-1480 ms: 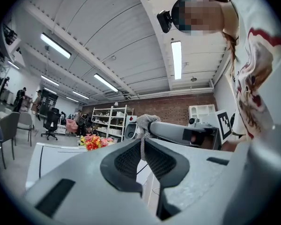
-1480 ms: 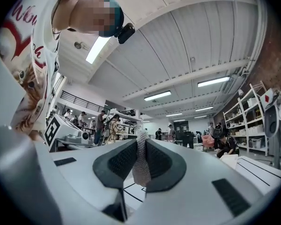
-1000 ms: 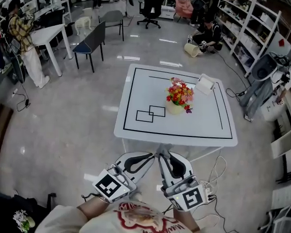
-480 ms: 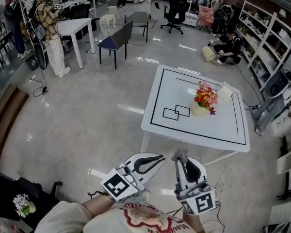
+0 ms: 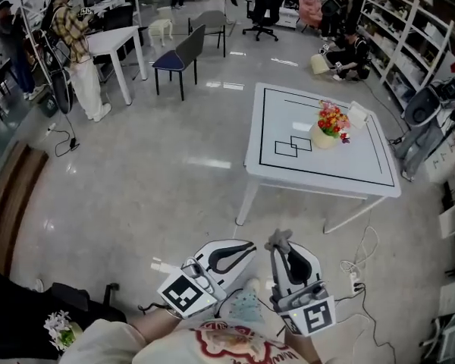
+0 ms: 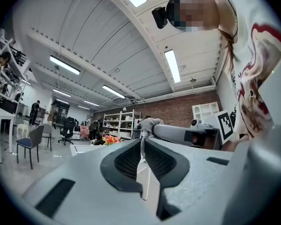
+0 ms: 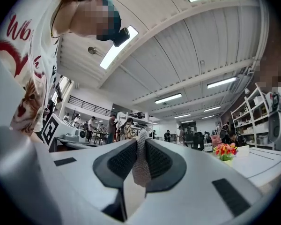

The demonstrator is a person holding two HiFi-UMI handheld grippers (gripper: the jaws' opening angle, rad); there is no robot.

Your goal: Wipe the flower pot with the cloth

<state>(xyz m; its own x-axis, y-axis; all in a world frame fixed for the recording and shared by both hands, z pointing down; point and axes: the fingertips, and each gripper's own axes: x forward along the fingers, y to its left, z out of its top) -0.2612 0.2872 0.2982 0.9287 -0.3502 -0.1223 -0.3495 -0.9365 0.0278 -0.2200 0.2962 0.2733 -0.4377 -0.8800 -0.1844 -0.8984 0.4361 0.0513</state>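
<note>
The flower pot (image 5: pixel 324 138), cream with red and yellow flowers, stands on the white table (image 5: pixel 318 171) at the upper right, well away from both grippers. It also shows small in the left gripper view (image 6: pixel 111 139) and the right gripper view (image 7: pixel 225 152). My right gripper (image 5: pixel 279 243) is shut on a grey knitted cloth (image 5: pixel 277 237), which hangs between its pads (image 7: pixel 141 165). My left gripper (image 5: pixel 248 245) sits beside it at the bottom of the head view, shut with nothing in it (image 6: pixel 143 140). Both point roughly level toward the table.
A white box (image 5: pixel 358 114) lies on the table behind the pot. Cables and a power strip (image 5: pixel 356 277) lie on the floor below the table's near corner. Chairs (image 5: pixel 180 54), a white desk (image 5: pixel 112 41) and standing people (image 5: pixel 74 40) are at the left; shelves (image 5: pixel 400 40) line the right.
The table and pot have slid from the middle of the head view to the upper right and look farther off. Both grippers stay side by side, cloth still in the right one.
</note>
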